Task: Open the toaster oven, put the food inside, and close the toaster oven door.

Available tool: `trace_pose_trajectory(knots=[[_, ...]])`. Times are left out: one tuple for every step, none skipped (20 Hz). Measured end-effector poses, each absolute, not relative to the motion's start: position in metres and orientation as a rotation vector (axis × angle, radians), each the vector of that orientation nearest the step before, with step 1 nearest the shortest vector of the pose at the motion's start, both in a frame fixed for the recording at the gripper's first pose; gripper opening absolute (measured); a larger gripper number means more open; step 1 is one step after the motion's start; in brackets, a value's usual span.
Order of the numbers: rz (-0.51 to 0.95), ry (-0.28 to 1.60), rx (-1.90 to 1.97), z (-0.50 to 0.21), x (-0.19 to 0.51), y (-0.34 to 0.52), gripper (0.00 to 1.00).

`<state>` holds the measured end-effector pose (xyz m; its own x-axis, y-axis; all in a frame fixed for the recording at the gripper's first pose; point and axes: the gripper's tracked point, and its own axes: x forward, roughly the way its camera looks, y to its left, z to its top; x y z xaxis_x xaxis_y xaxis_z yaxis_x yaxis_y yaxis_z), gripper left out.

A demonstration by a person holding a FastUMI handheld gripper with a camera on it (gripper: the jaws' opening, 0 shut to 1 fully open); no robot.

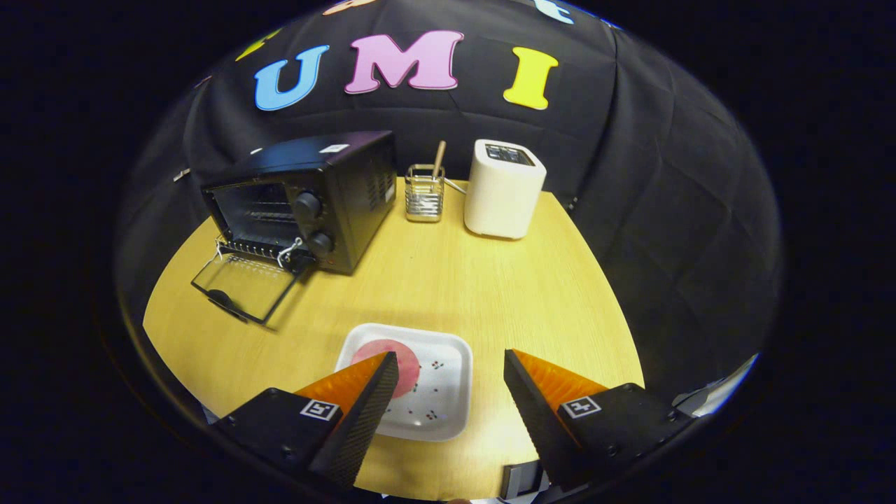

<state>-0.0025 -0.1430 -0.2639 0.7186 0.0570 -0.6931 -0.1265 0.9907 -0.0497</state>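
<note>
Claw [451,378] spread wide, empty, over white plate [448,392] w/ pink food slice [409,364]; toaster oven [308,199] door [245,287] dropped open on bench [434,280]

Light wooden table [448,280], black cloth wall [665,210]

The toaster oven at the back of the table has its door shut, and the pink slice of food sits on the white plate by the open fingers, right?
Not quite. The gripper view shows the toaster oven with its door folded down open onto the table. The rest holds: the pink slice of food lies on the white plate, and the gripper is open above it.
</note>
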Motion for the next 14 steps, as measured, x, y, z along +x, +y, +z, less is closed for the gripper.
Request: trace_pose_trajectory(knots=[[0.106,0.782,-0.09,-0.273,-0.004,-0.149,0.99],[0.111,0.797,-0.085,-0.281,-0.004,-0.153,0.99],[0.111,0.823,-0.078,-0.291,-0.008,-0.157,0.99],[0.113,0.852,-0.065,-0.299,-0.011,-0.158,0.99],[0.119,0.878,-0.055,-0.306,-0.014,-0.159,0.99],[0.127,0.903,-0.053,-0.313,-0.016,-0.16,0.99],[0.13,0.924,-0.058,-0.318,-0.019,-0.164,0.99],[0.13,0.939,-0.065,-0.322,-0.018,-0.167,0.99],[0.135,0.954,-0.067,-0.327,-0.019,-0.168,0.99],[0.14,0.975,-0.064,-0.331,-0.022,-0.168,0.99],[0.146,0.996,-0.057,-0.336,-0.026,-0.168,0.99],[0.154,1.021,-0.048,-0.341,-0.029,-0.167,0.99],[0.158,1.041,-0.044,-0.346,-0.029,-0.165,0.98],[0.162,1.053,-0.045,-0.35,-0.029,-0.164,0.98]])
